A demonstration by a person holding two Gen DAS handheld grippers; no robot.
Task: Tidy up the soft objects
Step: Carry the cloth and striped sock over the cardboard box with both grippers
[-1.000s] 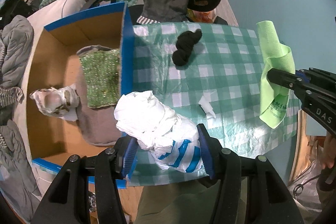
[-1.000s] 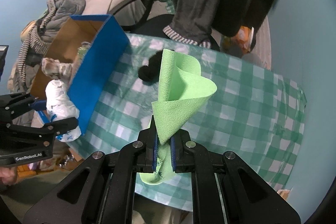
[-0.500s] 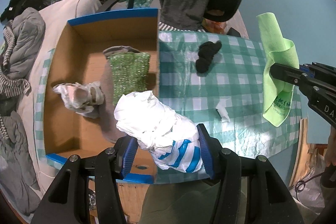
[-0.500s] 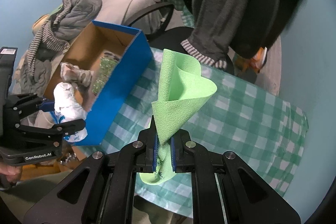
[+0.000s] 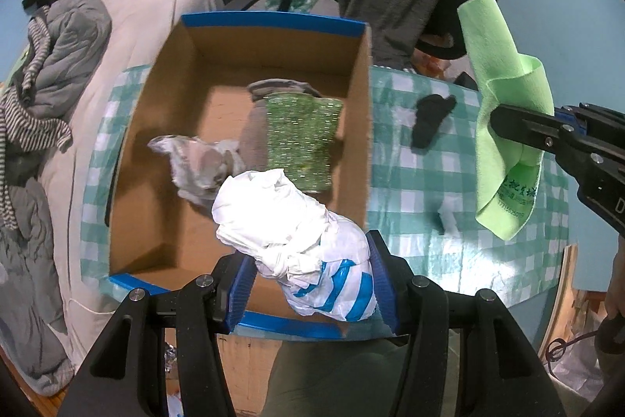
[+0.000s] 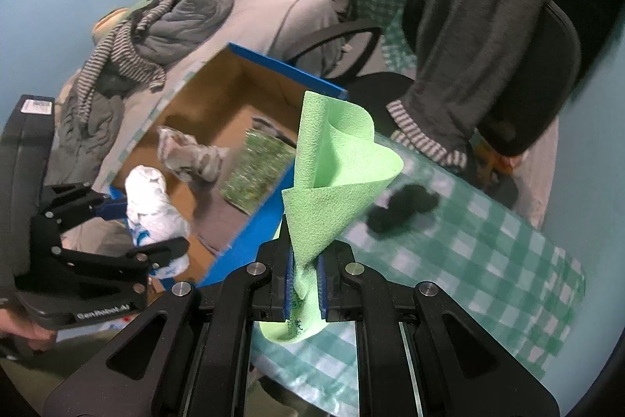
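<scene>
While both loads hang in the air, you are in the carry-and-drop step: 2 soft things held, and the next move, as I judge it, is to lower each into the cardboard box and let go. Your left gripper stands partly spread, clamped on the white bundle above the box's near edge. Your right gripper is pinched nearly closed on the green cloth, over the checked table beside the box.
</scene>
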